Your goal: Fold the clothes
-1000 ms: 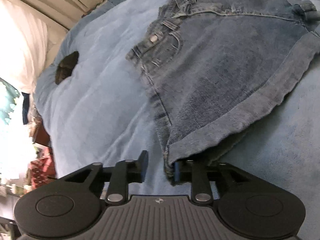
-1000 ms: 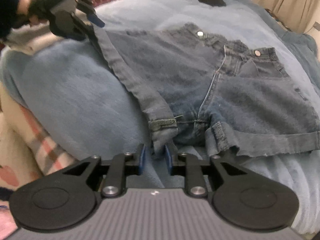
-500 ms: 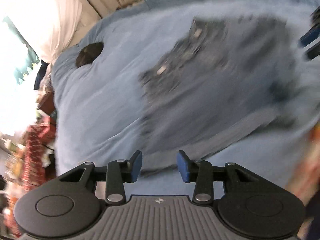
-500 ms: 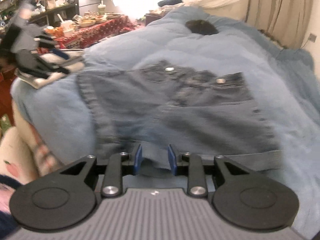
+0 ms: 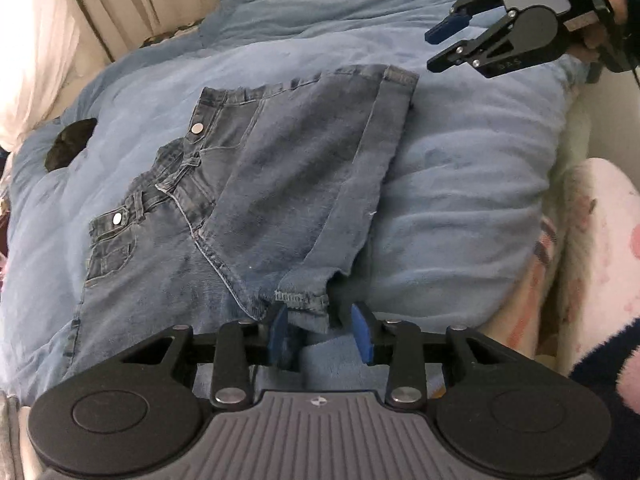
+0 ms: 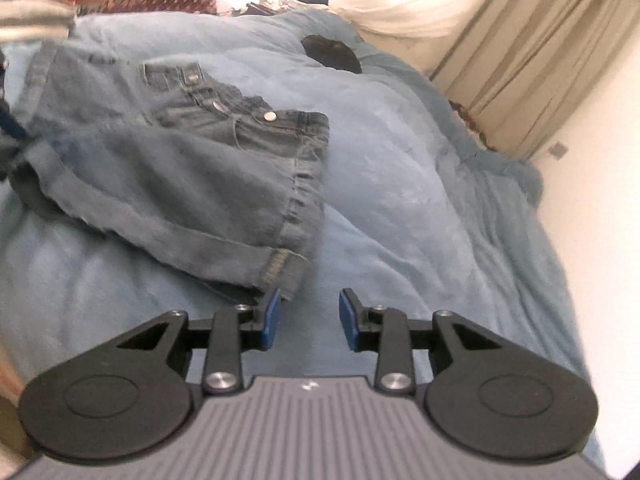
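Denim shorts (image 5: 280, 184), one pair, lie on one blanket (image 5: 460, 184); left claw (image 5: 322, 334) closing around a hem, right claw (image 6: 307, 320) open.

The denim shorts (image 6: 168, 176) blur at the right wrist view's left edge, their far leg cut off.

No word, number or brand can be read in either view. The right gripper (image 5: 442, 46), seen from the left wrist camera, carries a small pale marking on its black body, perhaps lettering, but too small and turned to make out. A tiny white emblem, not text, sits on the ribbed grey housing (image 5: 318, 436) in the left wrist view, and the same on the housing in the right wrist view.
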`<state>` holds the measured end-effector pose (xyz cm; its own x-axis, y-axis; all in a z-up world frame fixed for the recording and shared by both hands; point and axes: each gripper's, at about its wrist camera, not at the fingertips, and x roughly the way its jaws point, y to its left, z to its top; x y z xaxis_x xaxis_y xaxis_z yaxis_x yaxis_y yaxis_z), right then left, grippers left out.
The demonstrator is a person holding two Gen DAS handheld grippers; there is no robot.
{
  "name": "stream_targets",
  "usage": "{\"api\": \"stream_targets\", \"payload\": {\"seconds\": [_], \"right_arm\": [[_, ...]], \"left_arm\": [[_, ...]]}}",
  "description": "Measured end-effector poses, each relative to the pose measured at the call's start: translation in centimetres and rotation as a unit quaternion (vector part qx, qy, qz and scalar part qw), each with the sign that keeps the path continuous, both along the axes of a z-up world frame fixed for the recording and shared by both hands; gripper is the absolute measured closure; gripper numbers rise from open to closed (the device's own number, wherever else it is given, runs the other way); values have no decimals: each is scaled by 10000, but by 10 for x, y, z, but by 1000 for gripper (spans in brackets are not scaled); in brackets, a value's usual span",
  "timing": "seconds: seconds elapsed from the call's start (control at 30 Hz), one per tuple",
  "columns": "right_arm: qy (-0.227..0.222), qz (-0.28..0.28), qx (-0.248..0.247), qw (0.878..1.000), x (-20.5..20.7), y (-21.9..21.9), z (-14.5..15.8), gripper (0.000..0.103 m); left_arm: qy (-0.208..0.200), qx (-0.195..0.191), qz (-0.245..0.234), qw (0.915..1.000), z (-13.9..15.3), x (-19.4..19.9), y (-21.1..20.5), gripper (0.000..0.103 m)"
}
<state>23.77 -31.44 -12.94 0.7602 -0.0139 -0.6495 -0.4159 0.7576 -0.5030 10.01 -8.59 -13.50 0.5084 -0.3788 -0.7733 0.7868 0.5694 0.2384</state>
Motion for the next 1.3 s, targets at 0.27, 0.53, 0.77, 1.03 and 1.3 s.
{"api": "stream_targets", "payload": {"seconds": [0.27, 0.53, 0.77, 1.03, 1.3], "right_arm": [[224, 344, -155, 9990, 16, -4, -34, 70], [84, -1, 299, 9995, 32, 4, -43, 70], [-492, -985, 480, 9928, 47, -29, -24, 70], [-186, -233, 399, 9988, 27, -23, -20, 74], [-307, 88, 21, 9995, 16, -1, -49, 74]], "left_arm": [[-90, 199, 267, 9994, -18, 5, -15, 68], [-108, 80, 503, 9986, -21, 8, -20, 68], [-33, 52, 579, 9983, -21, 10, -17, 68], [3, -7, 598, 9982, -19, 10, -12, 68], [72, -108, 740, 9972, -19, 10, -7, 68]]}}
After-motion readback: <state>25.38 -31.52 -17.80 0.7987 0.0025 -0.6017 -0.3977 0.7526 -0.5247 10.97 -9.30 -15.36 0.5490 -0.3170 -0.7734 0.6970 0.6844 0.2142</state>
